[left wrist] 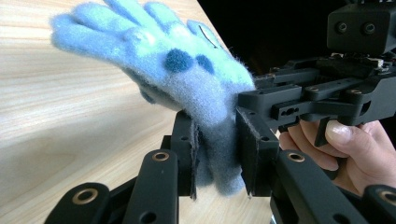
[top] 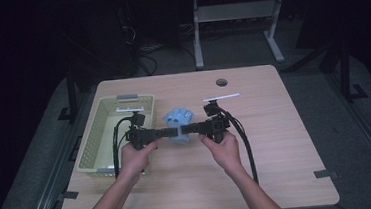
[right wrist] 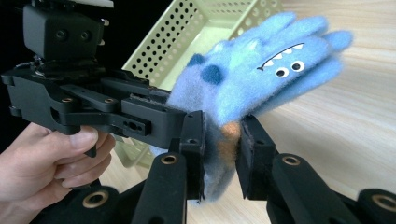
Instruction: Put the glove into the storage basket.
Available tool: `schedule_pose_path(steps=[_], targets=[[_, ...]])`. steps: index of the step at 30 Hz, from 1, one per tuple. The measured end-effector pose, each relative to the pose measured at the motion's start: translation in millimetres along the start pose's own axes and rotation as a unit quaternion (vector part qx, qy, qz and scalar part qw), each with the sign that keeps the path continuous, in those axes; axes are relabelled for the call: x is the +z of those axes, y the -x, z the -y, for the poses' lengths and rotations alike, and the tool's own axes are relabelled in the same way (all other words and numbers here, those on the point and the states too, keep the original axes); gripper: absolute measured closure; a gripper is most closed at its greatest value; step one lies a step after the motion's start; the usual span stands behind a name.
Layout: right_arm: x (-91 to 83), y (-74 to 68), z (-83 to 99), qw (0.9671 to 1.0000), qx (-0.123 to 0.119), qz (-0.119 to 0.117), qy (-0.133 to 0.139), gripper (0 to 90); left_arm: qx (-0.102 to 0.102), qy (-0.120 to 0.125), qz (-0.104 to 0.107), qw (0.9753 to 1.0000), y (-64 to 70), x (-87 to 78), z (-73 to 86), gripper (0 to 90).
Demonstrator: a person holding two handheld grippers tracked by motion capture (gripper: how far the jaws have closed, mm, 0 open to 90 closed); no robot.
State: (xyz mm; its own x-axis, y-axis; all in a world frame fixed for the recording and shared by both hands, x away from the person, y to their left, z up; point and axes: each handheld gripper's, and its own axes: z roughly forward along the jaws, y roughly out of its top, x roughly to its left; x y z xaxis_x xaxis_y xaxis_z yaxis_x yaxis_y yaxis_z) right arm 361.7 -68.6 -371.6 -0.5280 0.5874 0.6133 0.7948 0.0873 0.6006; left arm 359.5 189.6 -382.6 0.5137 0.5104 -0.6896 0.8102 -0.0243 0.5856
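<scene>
My left fingers (left wrist: 217,154) are clamped on the cuff of the blue glove (left wrist: 173,65). My right fingers (right wrist: 223,154) pinch the same cuff from the other side. The glove hangs between them, just above the counter (top: 277,142), with its fuzzy finger end pointing away from me. I think I am carrying it now. Next it should go left into the basket (top: 89,147) beside it, and then both fingers must let go.
</scene>
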Motion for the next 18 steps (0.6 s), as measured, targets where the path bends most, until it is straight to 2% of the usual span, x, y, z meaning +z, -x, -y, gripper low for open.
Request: schedule_pose_path(steps=[10,18], targets=[[11.8,-10.5,-7.9,0.9999,-0.012,-0.008,-0.007,74.2,-0.001,0.008,-0.004,1.0000,-4.5,-17.7,-1.4,69.7],[19.3,-15.2,-13.7,0.9997,-0.012,-0.020,-0.008,74.3,-0.005,0.012,-0.005,0.9999,-7.4,-26.8,-2.8,69.9]])
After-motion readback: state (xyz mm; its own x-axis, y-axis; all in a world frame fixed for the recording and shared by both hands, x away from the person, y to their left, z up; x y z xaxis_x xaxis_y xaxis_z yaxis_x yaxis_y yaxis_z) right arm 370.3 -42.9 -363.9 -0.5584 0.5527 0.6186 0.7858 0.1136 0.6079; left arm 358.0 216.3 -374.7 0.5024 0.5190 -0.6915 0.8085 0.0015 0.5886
